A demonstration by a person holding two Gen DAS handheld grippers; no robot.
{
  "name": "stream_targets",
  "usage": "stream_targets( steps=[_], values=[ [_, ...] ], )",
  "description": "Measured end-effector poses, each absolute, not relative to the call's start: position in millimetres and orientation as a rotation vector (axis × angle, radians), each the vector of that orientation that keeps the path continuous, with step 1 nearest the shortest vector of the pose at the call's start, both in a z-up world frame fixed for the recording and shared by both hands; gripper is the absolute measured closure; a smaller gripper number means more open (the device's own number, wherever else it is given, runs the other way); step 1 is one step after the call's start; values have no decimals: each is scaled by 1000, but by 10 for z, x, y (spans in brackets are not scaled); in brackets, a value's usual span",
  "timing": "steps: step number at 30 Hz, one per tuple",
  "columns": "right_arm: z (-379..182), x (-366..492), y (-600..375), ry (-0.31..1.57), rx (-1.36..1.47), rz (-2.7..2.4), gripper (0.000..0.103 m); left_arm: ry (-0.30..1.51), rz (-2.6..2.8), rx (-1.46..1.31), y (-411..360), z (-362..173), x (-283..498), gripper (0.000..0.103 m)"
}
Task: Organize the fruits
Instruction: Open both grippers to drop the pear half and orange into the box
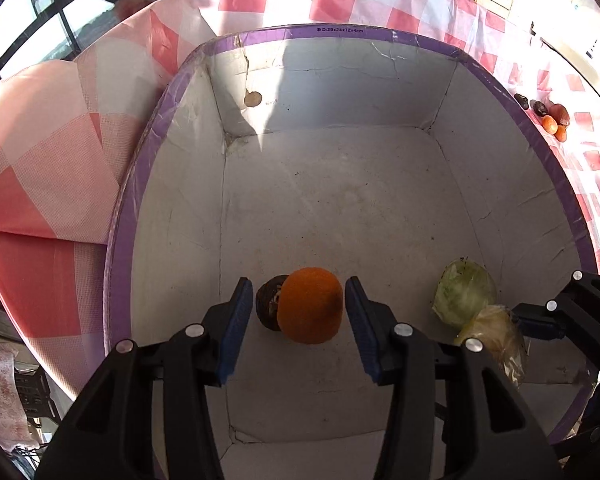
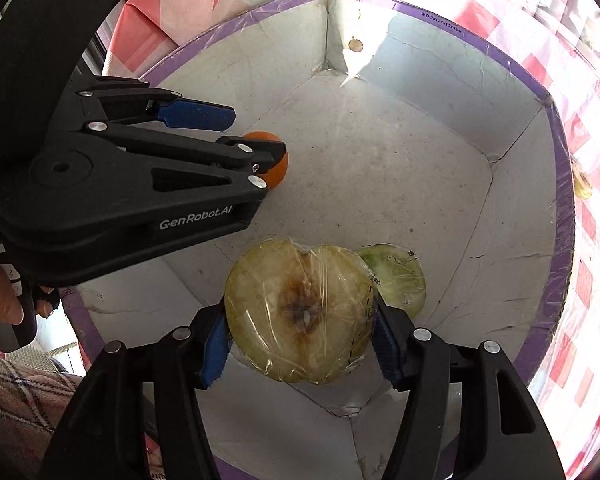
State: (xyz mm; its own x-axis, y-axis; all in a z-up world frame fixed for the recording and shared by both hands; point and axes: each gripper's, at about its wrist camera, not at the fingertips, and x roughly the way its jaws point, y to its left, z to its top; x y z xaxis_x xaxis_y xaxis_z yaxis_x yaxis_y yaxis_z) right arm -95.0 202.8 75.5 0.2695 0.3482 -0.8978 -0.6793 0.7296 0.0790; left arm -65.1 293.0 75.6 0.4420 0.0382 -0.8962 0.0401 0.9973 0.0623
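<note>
A white box with a purple rim (image 1: 340,34) fills both views. In the left wrist view my left gripper (image 1: 298,312) is open around an orange fruit (image 1: 310,306) on the box floor, gaps on both sides; a dark round fruit (image 1: 267,304) lies just behind it. A wrapped green fruit half (image 1: 464,292) lies at the right. My right gripper (image 2: 300,336) is shut on a plastic-wrapped yellowish apple half (image 2: 300,312), held inside the box (image 2: 556,208) next to the green half (image 2: 400,280). The left gripper (image 2: 236,136) and the orange (image 2: 276,172) show at the left there.
The box stands on a red and white checked tablecloth (image 1: 60,168). Several small fruits (image 1: 550,118) lie on the cloth beyond the box's right side. More fruit (image 2: 582,184) shows at the right edge of the right wrist view.
</note>
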Motion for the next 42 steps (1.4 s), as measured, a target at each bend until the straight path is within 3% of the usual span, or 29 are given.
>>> stream_targets(
  steps=[13, 26, 29, 30, 33, 42],
  values=[
    [727, -904, 2011, 1083, -339, 701, 40, 1128, -12, 110, 2877, 727, -651, 43],
    [767, -979, 1907, 1035, -326, 719, 38, 1116, -9, 150, 2826, 709, -688, 41],
    [872, -1064, 1857, 989, -311, 741, 29, 1075, -21, 131, 2844, 761, -715, 38],
    [920, -1092, 1852, 964, -311, 738, 27, 1055, -25, 116, 2857, 796, -732, 37],
    [1077, -1200, 1741, 901, -291, 730, 27, 957, 29, 88, 2893, 965, -821, 7],
    [1372, -1103, 665, 778, -90, 521, 16, 833, 76, -13, 2621, 1466, -787, 3]
  ],
)
